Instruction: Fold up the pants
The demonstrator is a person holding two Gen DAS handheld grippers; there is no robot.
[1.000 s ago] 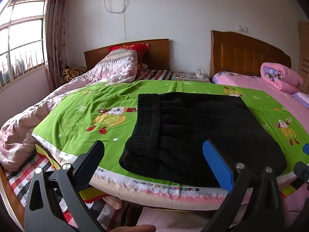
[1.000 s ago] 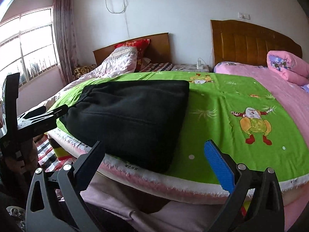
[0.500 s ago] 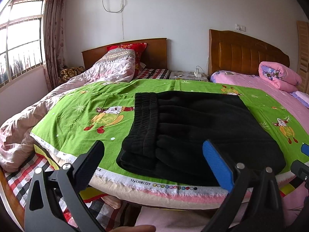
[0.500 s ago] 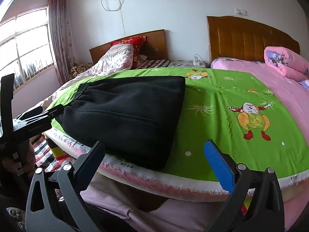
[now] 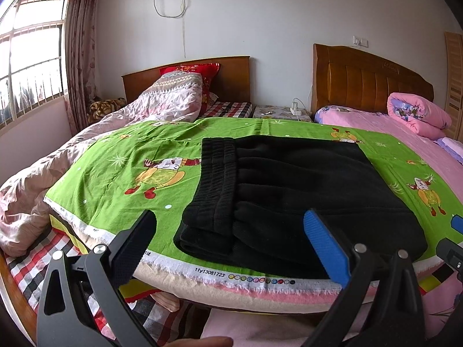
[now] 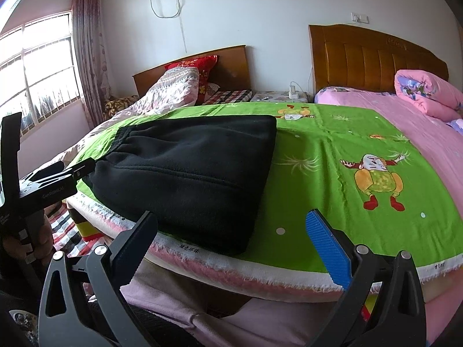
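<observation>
Folded black pants (image 5: 292,202) lie on the green cartoon-print sheet (image 5: 121,179) near its front edge, their lower edge hidden behind the wide-spread, empty left gripper (image 5: 228,243) and right gripper (image 6: 231,245).

We see the left claw (image 5: 228,248) held with its black and blue fingers spread wide apart and nothing between them, just short of the near edge of the bed. Ahead of it the black pants (image 5: 289,199) lie folded into a compact stack on the green cartoon-print sheet (image 5: 121,173), the ribbed waistband on the stack's left side. At the far right edge, part of the right claw (image 5: 454,240) shows beside the pants.
</observation>
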